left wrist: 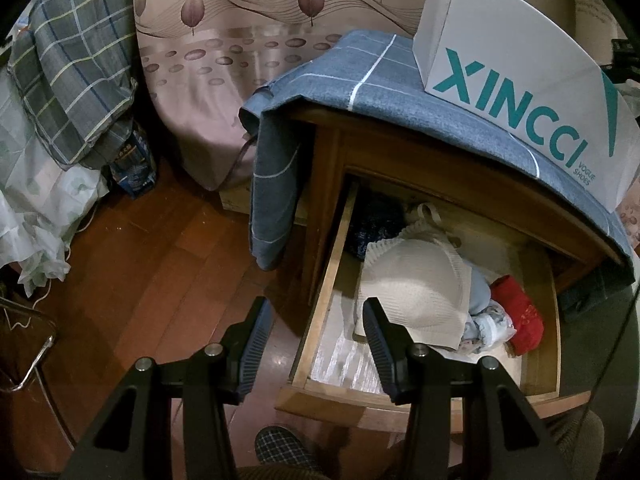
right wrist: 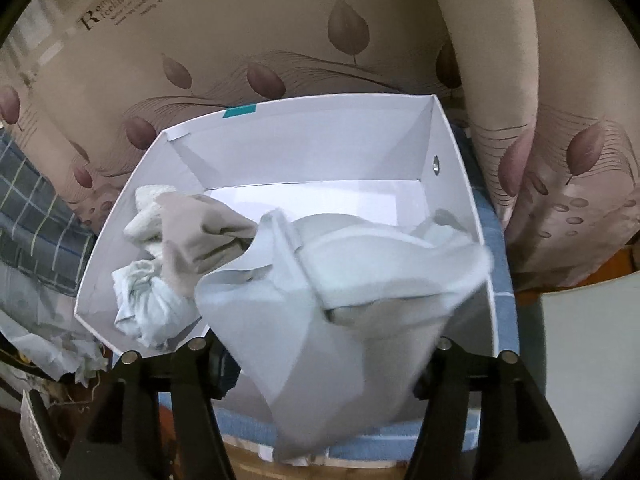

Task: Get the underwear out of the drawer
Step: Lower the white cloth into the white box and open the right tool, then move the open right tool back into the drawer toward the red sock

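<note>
With right gripper (right wrist: 320, 344) fingers parted over the white shoe box (right wrist: 460, 152), let the pale blue underwear (right wrist: 320, 280) drop fully inside, then send the empty, half-open left gripper (left wrist: 316, 344) to the cream bra (left wrist: 416, 284) in the open drawer (left wrist: 324, 304).

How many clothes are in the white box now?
3, maybe more hidden underneath. A beige bundle lies at the left, a pale blue knotted bundle sits below it, and a big light blue garment droops over the front wall of the white box.
</note>
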Motion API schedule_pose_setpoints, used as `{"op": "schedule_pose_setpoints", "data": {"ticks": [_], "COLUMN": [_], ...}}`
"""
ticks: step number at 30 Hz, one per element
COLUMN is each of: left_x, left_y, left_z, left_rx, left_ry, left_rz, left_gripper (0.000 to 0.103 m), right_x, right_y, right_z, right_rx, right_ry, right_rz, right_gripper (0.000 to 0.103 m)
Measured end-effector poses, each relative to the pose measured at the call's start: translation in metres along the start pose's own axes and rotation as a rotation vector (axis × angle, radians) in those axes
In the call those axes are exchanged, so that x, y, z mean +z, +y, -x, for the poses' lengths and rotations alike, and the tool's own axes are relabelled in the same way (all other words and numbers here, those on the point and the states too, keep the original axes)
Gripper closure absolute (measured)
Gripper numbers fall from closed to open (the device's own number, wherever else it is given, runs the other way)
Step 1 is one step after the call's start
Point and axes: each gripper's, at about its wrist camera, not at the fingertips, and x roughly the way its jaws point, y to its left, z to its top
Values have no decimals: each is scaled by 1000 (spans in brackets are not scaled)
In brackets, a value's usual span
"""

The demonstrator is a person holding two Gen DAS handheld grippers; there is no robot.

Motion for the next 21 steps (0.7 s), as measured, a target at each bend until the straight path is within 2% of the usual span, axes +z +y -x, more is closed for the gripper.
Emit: {"op": "schedule_pose_setpoints", "data": {"ticks": [13, 21], "left_x": [-2, -2], "left_y": [1, 1], "left_z": [1, 0], "left_rx": [-4, 5], "left_ry": [-1, 2], "left_rz": [17, 20], "left_gripper": [54, 54], "right_x": [-21, -69], "right_y": [-9, -11], "right_z": [46, 71], "right_rx": [46, 80], "right_ry": [11, 4], "right_rz": [28, 136], "right_gripper": [38, 38]}}
